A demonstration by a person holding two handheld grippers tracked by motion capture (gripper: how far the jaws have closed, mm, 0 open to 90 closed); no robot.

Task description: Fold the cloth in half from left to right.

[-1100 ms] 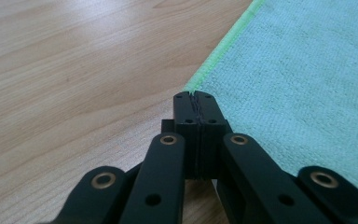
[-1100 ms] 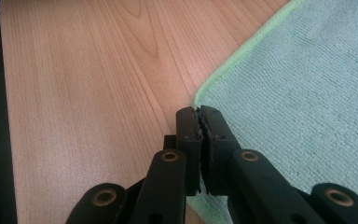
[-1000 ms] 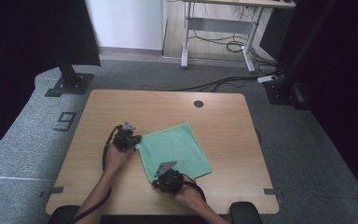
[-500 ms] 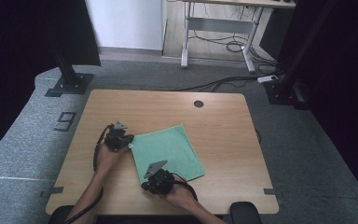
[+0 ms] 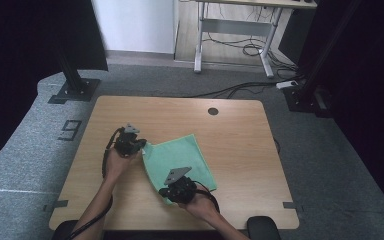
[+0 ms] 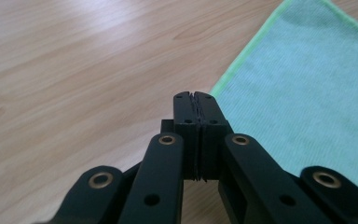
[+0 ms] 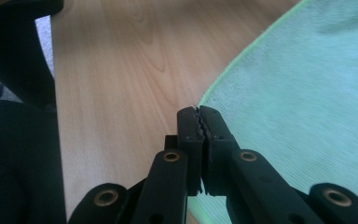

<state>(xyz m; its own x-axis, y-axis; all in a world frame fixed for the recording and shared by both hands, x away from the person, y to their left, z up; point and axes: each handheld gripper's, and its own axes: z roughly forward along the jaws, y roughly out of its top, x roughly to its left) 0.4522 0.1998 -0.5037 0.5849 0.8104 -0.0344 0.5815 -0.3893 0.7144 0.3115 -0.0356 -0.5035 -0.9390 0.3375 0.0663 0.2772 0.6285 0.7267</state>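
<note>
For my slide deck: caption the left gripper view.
Left claw shut on the corner of a green cloth over a wooden table.

Free room and obstacles on the worktop (image 5: 240, 145): the right half and the whole far strip lie bare, offering open passage from the round cable hole (image 5: 213, 111) to the right edge; the left margin beside the left tool (image 5: 139, 146) is likewise open wood. The green cloth (image 5: 185, 157) lies mostly flat near the middle front, a low obstacle, with both tools at its near-left edge. The right tool (image 5: 172, 192) and the person's forearms occupy the front edge. Beyond the worktop, a dark stand (image 5: 72, 75) rises at far left and another (image 5: 310, 85) at far right
</note>
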